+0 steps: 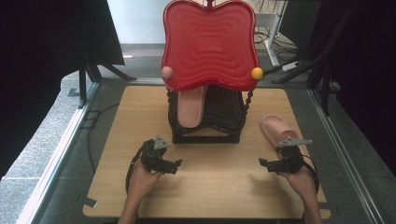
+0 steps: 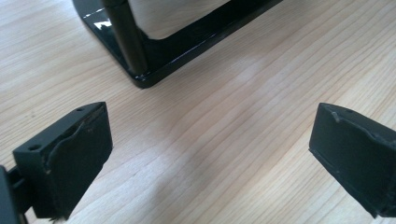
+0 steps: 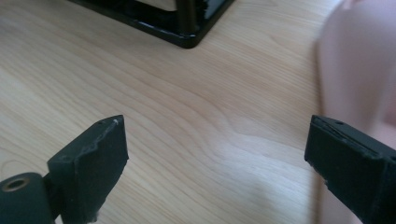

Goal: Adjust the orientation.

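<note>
A black shoe rack (image 1: pixel 205 136) with a red wavy top shelf (image 1: pixel 210 44) stands at the back middle of the wooden table (image 1: pixel 210 186). One pink slipper (image 1: pixel 190 106) lies on the rack's lower black shelf. A second pink slipper (image 1: pixel 276 128) lies on the table to the right of the rack. My left gripper (image 1: pixel 175 165) is open, low over the table in front of the rack's left corner (image 2: pixel 140 77); nothing is between its jaws (image 2: pixel 210 130). My right gripper (image 1: pixel 264 164) is open and empty (image 3: pixel 217 135), with the loose slipper (image 3: pixel 359 65) just beside its right jaw.
A pink knob (image 1: pixel 166 72) and a yellow knob (image 1: pixel 257 73) stick out at the red shelf's sides. The table ends close behind the hands at the front edge (image 1: pixel 205 215). Metal frame rails (image 1: pixel 60 149) and dark screens flank the table.
</note>
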The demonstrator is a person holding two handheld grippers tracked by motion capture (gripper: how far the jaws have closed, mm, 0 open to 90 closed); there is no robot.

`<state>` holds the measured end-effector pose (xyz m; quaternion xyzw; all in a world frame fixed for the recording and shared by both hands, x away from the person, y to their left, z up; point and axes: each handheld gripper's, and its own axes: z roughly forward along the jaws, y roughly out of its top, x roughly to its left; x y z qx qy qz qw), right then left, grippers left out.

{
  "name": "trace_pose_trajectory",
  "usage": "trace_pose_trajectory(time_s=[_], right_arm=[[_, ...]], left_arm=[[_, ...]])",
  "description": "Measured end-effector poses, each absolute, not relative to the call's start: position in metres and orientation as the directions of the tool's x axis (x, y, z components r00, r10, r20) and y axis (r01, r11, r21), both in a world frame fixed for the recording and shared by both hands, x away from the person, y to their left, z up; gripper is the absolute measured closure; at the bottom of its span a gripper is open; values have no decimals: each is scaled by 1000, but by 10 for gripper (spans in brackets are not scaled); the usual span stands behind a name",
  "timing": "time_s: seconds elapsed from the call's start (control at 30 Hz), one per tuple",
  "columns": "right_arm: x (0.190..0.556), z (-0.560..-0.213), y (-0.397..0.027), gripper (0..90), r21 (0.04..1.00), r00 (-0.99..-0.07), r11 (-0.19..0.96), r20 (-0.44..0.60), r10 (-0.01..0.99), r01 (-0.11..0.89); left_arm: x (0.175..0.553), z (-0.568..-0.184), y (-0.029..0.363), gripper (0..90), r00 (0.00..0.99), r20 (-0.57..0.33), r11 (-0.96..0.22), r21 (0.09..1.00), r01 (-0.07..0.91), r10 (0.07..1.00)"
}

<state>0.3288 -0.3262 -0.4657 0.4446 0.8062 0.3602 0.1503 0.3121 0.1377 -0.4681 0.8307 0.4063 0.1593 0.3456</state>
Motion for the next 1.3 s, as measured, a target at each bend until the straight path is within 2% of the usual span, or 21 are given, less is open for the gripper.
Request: trace_pose_trajectory(time_s=[0.1,0.23,0.5,0.53,0.6,0.67,0.7,0.77,0.8,0.9,0.97,1.0,1.03,1.07,1.13,1.17,1.2,1.3], right_arm=[[329,-463,-334,77,714,-555,350,65,829,606],[331,-462,-347,94,688,-536,390,-1,844,612],[350,-465,-366,161,698,-435,311,2,900,646],[357,-467,-369,209,700,-422,285,26,906,655],[361,-469,-369,226,697,-417,278,34,908,661],[373,-473,-367,304,685,-418,278,43,907,674],[373,-473,-367,304,685,-418,278,43,907,674],[384,-475,-366,401,675,-425,302,18,905,673],[384,-475,-366,401,675,-425,302,18,905,673],[399,-478,-367,524,679,-427,298,26,904,671],[401,-478,-366,551,681,-436,299,33,899,668],[403,-478,-366,585,686,-444,298,41,895,664],[406,-477,-364,659,687,-457,316,26,889,654],[406,-477,-364,659,687,-457,316,26,889,654],[412,-476,-363,731,678,-471,342,7,882,651],[412,-476,-363,731,678,-471,342,7,882,651],[414,-477,-362,803,676,-482,350,9,876,648],[413,-474,-362,836,683,-480,358,-12,877,636]], left_arm=[[311,-469,143,0,614,-22,-423,705,569,789],[310,-470,149,0,613,-33,-415,707,572,789],[309,-470,158,0,604,-39,-410,700,585,796],[309,-470,159,0,604,-42,-407,702,585,796],[309,-470,161,0,603,-50,-402,702,589,796],[309,-470,162,0,601,-56,-397,702,592,797],[309,-470,163,0,600,-58,-395,702,592,798],[309,-470,163,0,601,-60,-395,702,593,797],[309,-470,164,0,602,-60,-395,701,593,797],[309,-471,164,0,603,-60,-400,696,596,796],[309,-472,165,0,602,-61,-398,697,597,796],[309,-472,165,0,602,-62,-397,697,597,796],[309,-471,165,0,602,-63,-397,697,597,796],[309,-472,165,0,601,-65,-394,699,597,796],[308,-471,165,0,603,-66,-395,699,597,795],[308,-471,165,0,605,-65,-397,699,595,793],[308,-471,165,0,606,-64,-398,699,594,793],[308,-470,165,0,606,-68,-394,701,594,792]])
